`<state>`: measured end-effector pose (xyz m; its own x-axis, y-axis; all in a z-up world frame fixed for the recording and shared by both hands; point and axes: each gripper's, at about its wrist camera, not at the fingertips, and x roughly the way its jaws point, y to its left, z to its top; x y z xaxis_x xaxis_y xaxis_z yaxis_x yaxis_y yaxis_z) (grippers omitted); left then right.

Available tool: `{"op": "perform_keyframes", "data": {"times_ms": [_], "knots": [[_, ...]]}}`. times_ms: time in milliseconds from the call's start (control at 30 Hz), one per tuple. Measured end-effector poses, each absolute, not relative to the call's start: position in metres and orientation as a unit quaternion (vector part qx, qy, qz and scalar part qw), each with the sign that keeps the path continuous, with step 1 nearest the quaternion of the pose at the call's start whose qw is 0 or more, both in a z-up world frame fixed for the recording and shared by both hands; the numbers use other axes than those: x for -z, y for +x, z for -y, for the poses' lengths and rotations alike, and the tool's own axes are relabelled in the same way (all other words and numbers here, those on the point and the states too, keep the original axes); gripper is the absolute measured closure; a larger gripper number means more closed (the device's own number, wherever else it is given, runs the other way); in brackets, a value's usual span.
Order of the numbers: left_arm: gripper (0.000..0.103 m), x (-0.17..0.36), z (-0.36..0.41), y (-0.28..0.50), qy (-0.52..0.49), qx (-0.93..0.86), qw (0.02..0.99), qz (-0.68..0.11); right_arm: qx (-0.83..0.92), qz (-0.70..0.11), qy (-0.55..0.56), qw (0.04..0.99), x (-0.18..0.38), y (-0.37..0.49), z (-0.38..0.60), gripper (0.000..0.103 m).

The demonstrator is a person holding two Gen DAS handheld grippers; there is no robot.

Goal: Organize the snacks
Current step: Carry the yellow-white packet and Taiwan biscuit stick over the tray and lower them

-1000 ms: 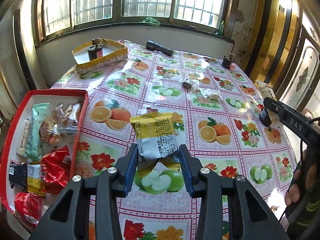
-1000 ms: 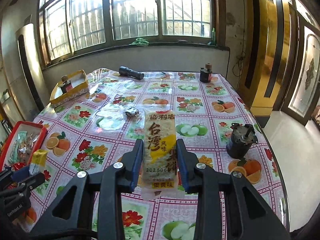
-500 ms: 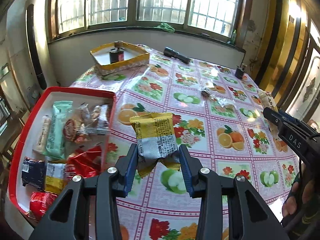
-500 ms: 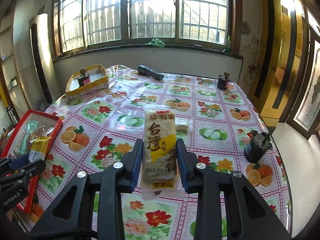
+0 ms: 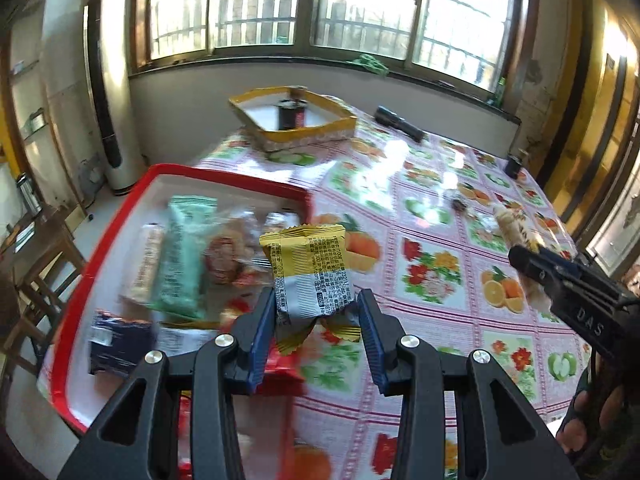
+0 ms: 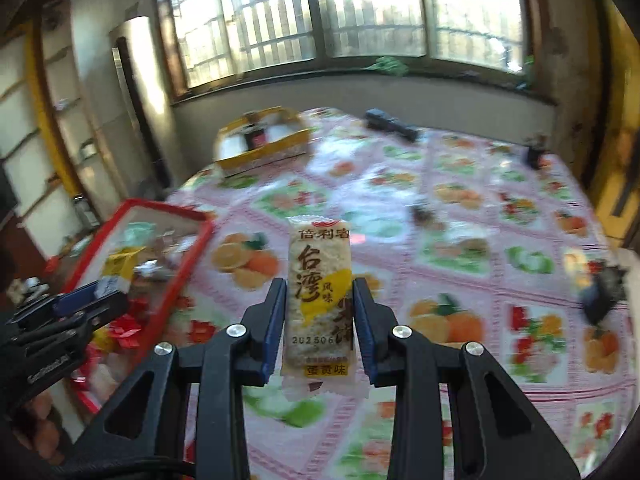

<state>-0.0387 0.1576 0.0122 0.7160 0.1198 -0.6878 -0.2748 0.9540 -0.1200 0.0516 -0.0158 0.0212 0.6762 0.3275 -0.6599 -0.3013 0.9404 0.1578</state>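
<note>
My left gripper (image 5: 317, 320) is shut on a yellow and grey snack packet (image 5: 310, 276) and holds it in the air over the right edge of the red tray (image 5: 116, 216). The tray holds several wrapped snacks, among them a green bar (image 5: 182, 252). My right gripper (image 6: 320, 316) is shut on a long rice cracker packet (image 6: 320, 300) with Chinese print, held above the fruit-pattern tablecloth (image 6: 460, 240). The tray (image 6: 180, 264) and the left gripper (image 6: 68, 312) show at the left of the right wrist view. The right gripper (image 5: 532, 264) shows at the right of the left wrist view.
A yellow cardboard box (image 5: 294, 120) with a dark bottle in it stands at the far side of the table. A black torch (image 5: 398, 122) and a small dark jar (image 5: 514, 164) lie further back. A dark cup (image 6: 600, 292) stands at the right. A wooden chair (image 5: 36, 280) is left of the table.
Both grippers have swung left toward the red tray, each still holding its packet. The tray now fills more of the left wrist view and lies under the yellow packet.
</note>
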Motion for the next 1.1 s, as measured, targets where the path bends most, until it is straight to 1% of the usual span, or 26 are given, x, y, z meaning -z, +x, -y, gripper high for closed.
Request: {"op": "perform_keyframes", "data": {"times_ms": [233,467,1100], "knots": [[0.062,-0.015,-0.203,-0.054,-0.124,-0.155,0.915,-0.352,-0.269,-0.385,0.025,0.882,-0.014,0.061,-0.047,0.068],[0.062,-0.016,-0.234,-0.062,-0.13,-0.191,0.91,-0.343,-0.323,-0.398,0.023,0.858,-0.008,0.074,-0.095,0.068],[0.062,0.009,-0.265,-0.055,-0.136,-0.219,0.894,-0.368,-0.373,-0.419,0.002,0.828,0.011,0.084,-0.165,0.068]]}}
